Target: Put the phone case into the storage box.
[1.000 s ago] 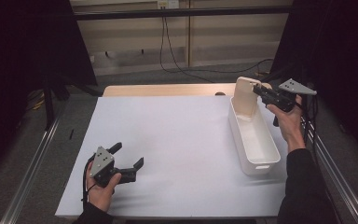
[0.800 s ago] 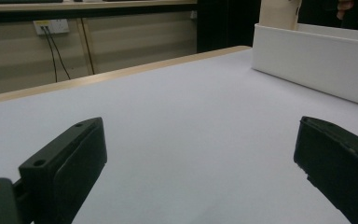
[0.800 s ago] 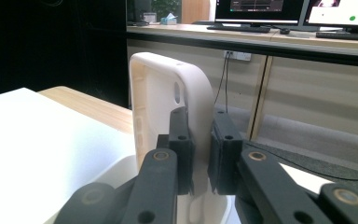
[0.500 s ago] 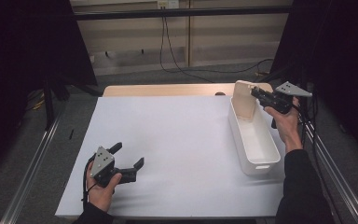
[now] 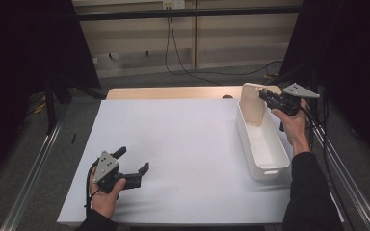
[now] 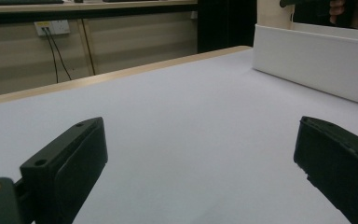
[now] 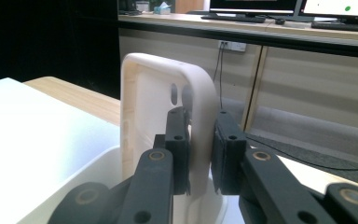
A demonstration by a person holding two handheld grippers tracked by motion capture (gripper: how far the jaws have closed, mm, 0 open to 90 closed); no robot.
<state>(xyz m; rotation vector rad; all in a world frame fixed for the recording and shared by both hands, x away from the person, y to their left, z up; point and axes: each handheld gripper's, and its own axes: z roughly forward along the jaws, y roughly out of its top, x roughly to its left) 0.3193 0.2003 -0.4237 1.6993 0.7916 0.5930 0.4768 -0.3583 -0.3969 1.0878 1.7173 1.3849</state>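
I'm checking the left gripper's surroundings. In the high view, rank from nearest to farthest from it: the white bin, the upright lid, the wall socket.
1. White bin, on the table's right side, nearest the left gripper.
2. Upright lid, at the bin's far end, clamped by the right gripper.
3. Wall socket, on the back wall.

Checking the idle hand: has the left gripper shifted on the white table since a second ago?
No. The left gripper sits at the same spot near the white table's front edge.
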